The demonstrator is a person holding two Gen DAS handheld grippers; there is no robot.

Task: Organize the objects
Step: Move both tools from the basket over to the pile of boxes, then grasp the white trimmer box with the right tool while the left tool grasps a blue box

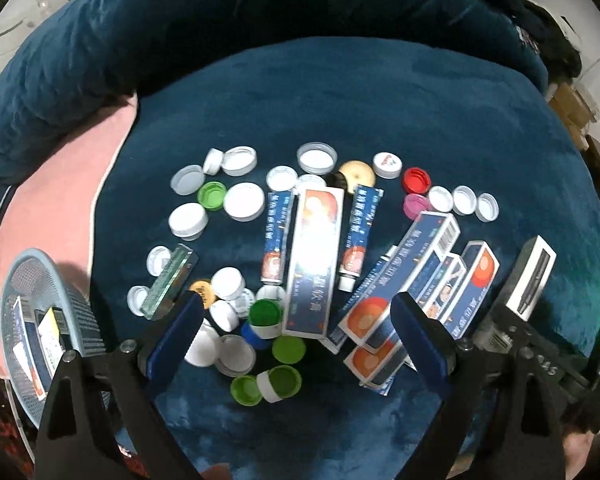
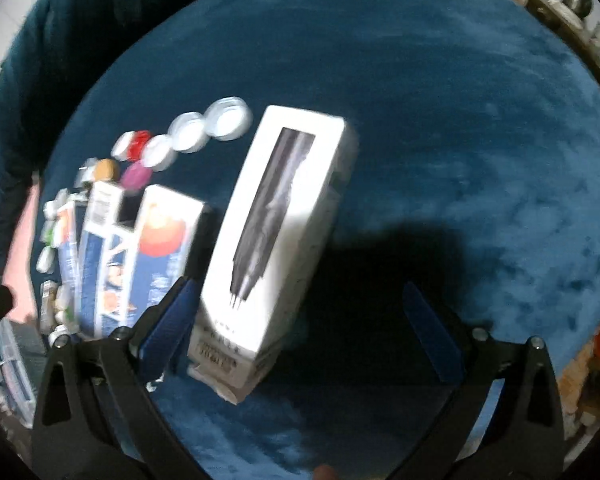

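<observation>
Many bottle caps, white [image 1: 243, 201], green [image 1: 265, 312], red [image 1: 417, 180] and pink [image 1: 415, 205], lie on a blue plush cushion [image 1: 380, 100] among blue toothpaste boxes [image 1: 315, 256] and tubes [image 1: 277, 236]. My left gripper [image 1: 298, 314] is open above the near caps and boxes, holding nothing. A white box with a pen picture [image 2: 278, 236] lies tilted on the cushion; it also shows in the left wrist view [image 1: 530, 280]. My right gripper [image 2: 300, 300] is open, its left finger [image 2: 168, 320] next to that box. The right view is blurred.
A grey mesh basket [image 1: 80, 320] with boxes in it stands at the left on a pink cloth [image 1: 60, 208]. A green mirror-edged box [image 1: 172, 280] lies left of the caps. The cushion's raised rim [image 1: 100, 40] curves behind. Cluttered shelves [image 2: 572, 4] lie beyond at right.
</observation>
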